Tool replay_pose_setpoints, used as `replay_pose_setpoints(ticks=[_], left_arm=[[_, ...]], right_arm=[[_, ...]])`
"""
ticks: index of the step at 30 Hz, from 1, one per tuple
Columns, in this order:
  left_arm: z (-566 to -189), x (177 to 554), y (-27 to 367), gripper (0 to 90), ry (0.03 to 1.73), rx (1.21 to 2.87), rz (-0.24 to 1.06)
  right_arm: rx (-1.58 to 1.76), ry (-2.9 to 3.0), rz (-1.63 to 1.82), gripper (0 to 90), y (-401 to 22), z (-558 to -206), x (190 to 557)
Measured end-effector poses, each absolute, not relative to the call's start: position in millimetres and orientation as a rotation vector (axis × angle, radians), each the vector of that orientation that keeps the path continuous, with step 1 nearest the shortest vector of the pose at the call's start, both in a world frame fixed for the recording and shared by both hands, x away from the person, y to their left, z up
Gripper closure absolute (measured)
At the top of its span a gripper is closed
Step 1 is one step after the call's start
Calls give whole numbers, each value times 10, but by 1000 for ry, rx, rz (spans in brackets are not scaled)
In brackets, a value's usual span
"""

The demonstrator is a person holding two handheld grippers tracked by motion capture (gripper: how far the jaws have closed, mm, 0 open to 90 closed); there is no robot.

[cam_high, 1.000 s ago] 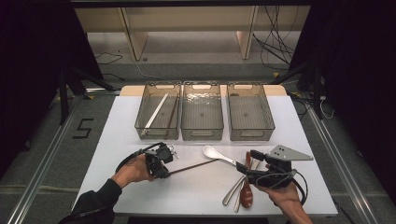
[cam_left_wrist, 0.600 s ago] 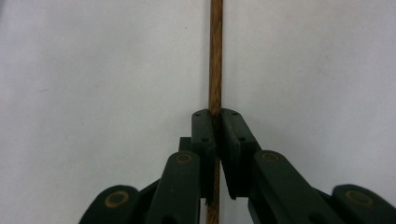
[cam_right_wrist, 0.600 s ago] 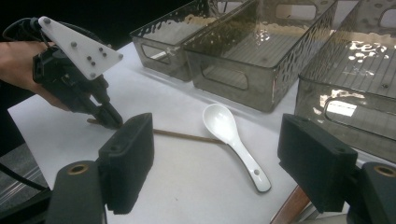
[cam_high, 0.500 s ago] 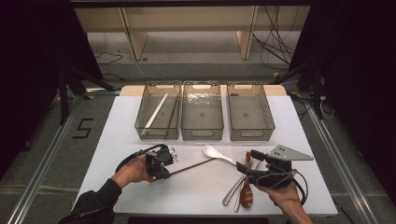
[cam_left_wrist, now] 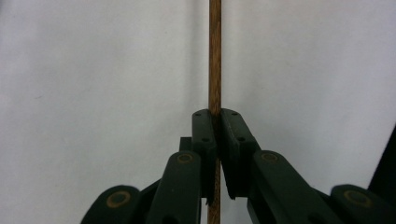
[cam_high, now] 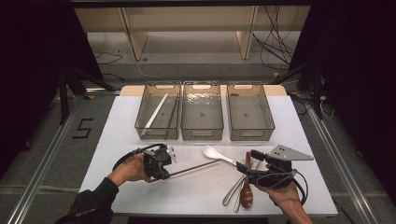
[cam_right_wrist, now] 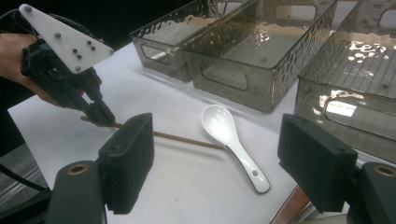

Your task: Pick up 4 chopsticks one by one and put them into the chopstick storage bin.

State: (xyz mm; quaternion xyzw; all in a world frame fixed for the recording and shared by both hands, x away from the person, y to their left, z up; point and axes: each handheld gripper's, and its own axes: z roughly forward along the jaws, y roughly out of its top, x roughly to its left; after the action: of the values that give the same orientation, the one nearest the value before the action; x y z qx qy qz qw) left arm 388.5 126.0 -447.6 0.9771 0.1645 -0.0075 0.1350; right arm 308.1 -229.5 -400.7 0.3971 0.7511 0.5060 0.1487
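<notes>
The near end of the chopstick (cam_left_wrist: 215, 51) is hidden between the pads of the left claw (cam_left_wrist: 215, 116), and in the high view that claw's tips are hard to make out behind its body. The left claw is clamped on the chopstick, which runs straight out from the jaws across the white worktop (cam_high: 196, 191), low over it, towards the white spoon (cam_right_wrist: 229, 135). The right claw (cam_right_wrist: 215, 163) stands wide, gripping nothing, just beside the spoon's handle. Three bins (cam_high: 202, 114) stand behind, cut off in the right gripper view.
</notes>
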Motion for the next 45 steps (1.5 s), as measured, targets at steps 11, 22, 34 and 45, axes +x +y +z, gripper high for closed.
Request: replay_pose_setpoints(ticks=[11,22,34,45], left_arm=[[-4365,3954,1332,841,584,2723,55],[-4250,4044,1452,842,686,2601,154],[-4191,4121,1586,842,773,2511,184],[-4138,4184,1720,842,835,2438,204]], right_arm=[[1141,2159,1455,280,-2295,-4006,3080],[1142,2161,1452,281,-2294,-4008,3081],[1141,2161,1452,280,-2293,-4008,3080],[1142,2161,1452,280,-2293,-4008,3079]])
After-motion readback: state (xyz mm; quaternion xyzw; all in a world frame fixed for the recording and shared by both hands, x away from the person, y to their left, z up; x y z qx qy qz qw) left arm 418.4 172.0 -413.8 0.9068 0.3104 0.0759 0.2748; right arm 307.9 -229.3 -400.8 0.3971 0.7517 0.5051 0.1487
